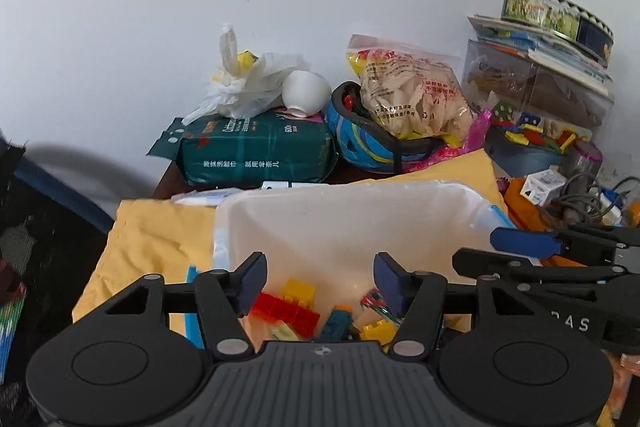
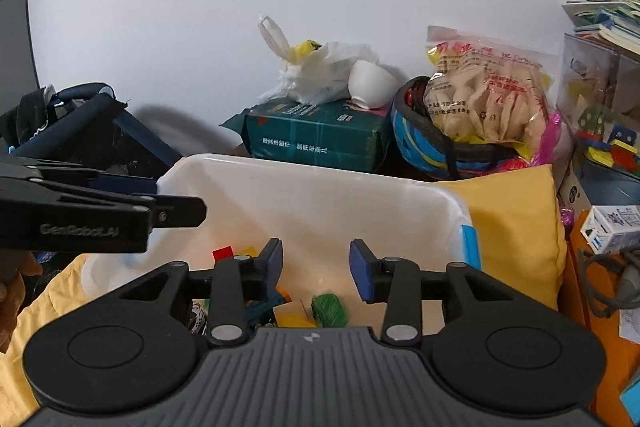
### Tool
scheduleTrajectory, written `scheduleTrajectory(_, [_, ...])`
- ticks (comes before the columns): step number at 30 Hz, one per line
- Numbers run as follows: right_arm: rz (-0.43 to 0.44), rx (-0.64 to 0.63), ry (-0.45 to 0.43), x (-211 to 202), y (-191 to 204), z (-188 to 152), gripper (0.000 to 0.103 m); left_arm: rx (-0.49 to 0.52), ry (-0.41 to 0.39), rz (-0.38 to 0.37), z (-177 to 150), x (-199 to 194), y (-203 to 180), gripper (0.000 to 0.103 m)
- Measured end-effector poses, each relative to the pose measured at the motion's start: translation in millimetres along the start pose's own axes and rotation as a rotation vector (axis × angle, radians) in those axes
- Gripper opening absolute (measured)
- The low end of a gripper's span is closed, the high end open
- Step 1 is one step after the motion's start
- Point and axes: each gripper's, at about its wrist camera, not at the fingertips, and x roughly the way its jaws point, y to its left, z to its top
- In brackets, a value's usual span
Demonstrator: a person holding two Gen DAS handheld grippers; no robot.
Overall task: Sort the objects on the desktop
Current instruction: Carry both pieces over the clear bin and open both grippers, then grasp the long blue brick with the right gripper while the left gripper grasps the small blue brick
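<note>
White bin (image 1: 340,219) on yellow cloth (image 1: 160,247), in front of green pack (image 1: 256,151). I hover both grippers over bin: left gripper (image 1: 320,277) fingers wide, right gripper (image 2: 316,267) fingers apart, both empty. Bricks (image 1: 296,307) on bin floor: light, rigid, slick; pinch flat sides.

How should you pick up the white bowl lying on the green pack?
Probably by the white bowl's small foot ring, coming from the front. It lies tipped on the green pack, foot toward the cameras, and its round belly is too wide and smooth for the jaws.

Soft even daylight, fisheye-bent edges, near bin (image 1: 352,227) maybe blurry.
</note>
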Motion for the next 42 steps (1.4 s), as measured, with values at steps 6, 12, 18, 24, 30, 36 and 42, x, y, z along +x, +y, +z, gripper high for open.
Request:
scheduleTrajectory(6, [0.004,-0.003,-0.074,-25,-1,-6,0.055,0.012,0.001,-0.017,-28,-36,-9,0.071])
scheduleTrajectory(12, [0.009,0.013,-0.113,-50,-6,-12,0.070,-0.044,-0.001,0.032,-80,-63,-11,0.073])
scheduleTrajectory(18, [0.010,-0.010,-0.058,-69,-15,-46,0.070,-0.092,0.122,0.067,-137,-62,-5,0.073])
scheduleTrajectory(24, [0.023,0.002,0.129,-63,-24,-97,0.067,-0.101,0.207,0.071,-175,-62,-6,0.073])
scheduleTrajectory(30, [0.098,-0.220,0.187,-58,18,-126,0.056,-0.084,0.235,0.041,-184,-63,-13,0.073])
scheduleTrajectory(36, [0.074,-0.624,0.169,-54,68,-155,0.056,-0.053,0.233,0.032,-185,-64,-16,0.073])
scheduleTrajectory(42, [0.059,-0.757,0.184,-33,66,-168,0.042,-0.012,0.216,0.022,-169,-46,-4,0.073])
